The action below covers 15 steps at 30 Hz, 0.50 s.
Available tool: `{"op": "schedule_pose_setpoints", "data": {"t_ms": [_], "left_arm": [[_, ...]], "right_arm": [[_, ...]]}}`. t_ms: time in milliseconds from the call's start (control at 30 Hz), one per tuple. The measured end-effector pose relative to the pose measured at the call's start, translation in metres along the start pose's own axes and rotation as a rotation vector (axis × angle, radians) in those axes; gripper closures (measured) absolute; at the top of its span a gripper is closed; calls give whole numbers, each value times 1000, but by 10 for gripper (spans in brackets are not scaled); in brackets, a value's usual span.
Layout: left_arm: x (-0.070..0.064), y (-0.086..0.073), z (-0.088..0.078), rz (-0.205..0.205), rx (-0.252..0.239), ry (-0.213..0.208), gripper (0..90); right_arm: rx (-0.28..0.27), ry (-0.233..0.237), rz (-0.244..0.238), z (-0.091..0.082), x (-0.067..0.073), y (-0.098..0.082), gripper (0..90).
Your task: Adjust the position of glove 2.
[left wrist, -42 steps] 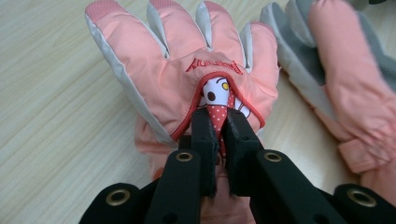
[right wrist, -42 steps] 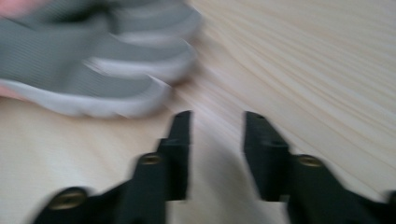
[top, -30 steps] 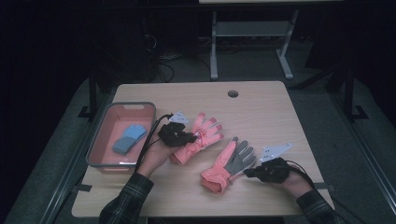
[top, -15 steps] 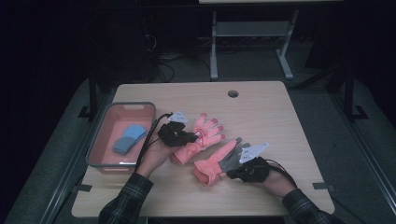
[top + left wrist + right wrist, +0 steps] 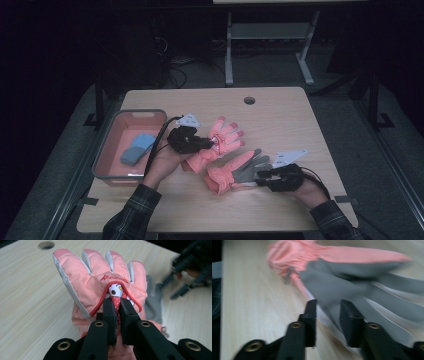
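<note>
Nearest me, my right gripper [image 5: 264,175] lies low over the front of the desk [image 5: 280,115], and its jaws have just been opening; they stand apart with the grey palm of the nearer glove [image 5: 235,172] between them, though the right gripper view is blurred, so I cannot say for certain whether a pad still touches the fabric. That glove lies palm up on the desk, its pink cuff toward my left and its fingers pointing toward my right hand. Just beyond it, my left gripper [image 5: 212,143] has its jaws pinched on the farther glove [image 5: 100,282], clamping the spotted cartoon patch on its back, with its fingers spread away from me. The two gloves lie just beside each other near the middle of the desk. Farther left sits a pink bin [image 5: 107,145] holding a blue cloth [image 5: 137,149].
</note>
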<state>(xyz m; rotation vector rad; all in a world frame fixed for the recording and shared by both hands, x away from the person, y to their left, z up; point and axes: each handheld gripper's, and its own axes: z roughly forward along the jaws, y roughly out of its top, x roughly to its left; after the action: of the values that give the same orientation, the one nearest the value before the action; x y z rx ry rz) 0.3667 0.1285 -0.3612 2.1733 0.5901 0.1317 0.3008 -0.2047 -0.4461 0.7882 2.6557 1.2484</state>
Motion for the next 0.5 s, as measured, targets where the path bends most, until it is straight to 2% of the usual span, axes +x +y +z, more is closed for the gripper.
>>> {"op": "schedule_pose_setpoints", "data": {"t_ms": [133,267,433,467,500], "left_arm": [[-8,7,5,21,-15,-61,842],[-19,11,15,60,4,-113,842],[-27,16,29,108,8,-178,842],[-29,17,31,115,9,-194,842],[-30,18,34,135,15,-205,842]], "right_arm": [[-24,-110,41,-16,-14,-9,442],[-24,-196,70,-22,-29,-16,366],[2,-234,117,-22,-40,-22,326],[4,-241,113,-21,-42,-23,319],[13,-245,126,-21,-42,-23,316]]}}
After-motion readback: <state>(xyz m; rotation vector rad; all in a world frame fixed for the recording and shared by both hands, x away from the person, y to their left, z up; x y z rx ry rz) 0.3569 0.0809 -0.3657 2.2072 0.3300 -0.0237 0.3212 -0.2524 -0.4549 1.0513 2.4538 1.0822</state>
